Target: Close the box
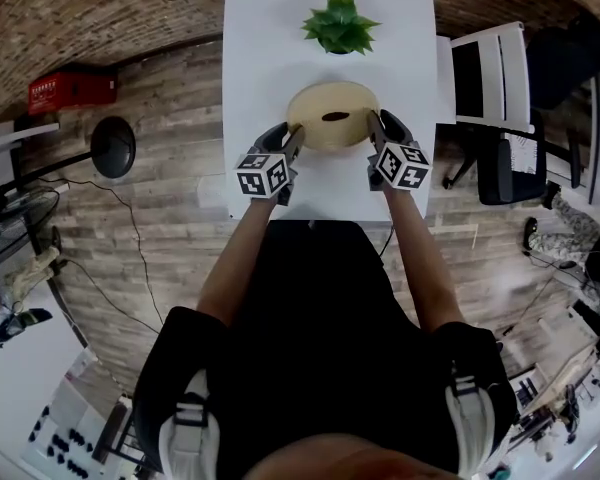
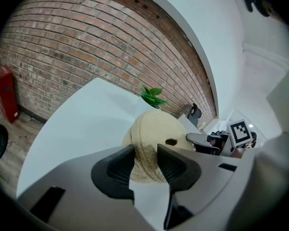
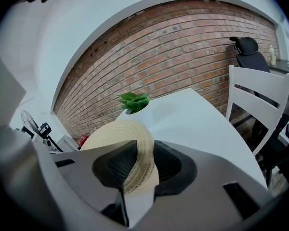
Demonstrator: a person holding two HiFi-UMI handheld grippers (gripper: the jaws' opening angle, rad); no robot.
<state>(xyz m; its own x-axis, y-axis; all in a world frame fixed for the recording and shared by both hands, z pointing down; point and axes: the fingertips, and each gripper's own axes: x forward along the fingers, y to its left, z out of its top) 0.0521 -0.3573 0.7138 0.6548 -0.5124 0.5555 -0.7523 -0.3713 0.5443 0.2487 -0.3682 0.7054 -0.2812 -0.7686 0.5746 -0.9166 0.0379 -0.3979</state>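
Observation:
A round, pale woven box (image 1: 332, 113) with a dark oval hole in its domed lid sits on the white table (image 1: 265, 58). My left gripper (image 1: 294, 136) is at its left edge and my right gripper (image 1: 376, 130) at its right edge. In the left gripper view the woven rim (image 2: 156, 129) fills the gap between the pads of the left gripper (image 2: 145, 160), touching both. The right gripper view shows the right gripper (image 3: 145, 163) closed the same way on the rim (image 3: 123, 134). The box's lower part is hidden.
A green plant in a white pot (image 1: 338, 23) stands just behind the box. A white chair (image 1: 490, 73) is at the table's right side, with a dark office chair beyond it. On the wooden floor to the left are a red case (image 1: 70, 90) and a black fan (image 1: 112, 146).

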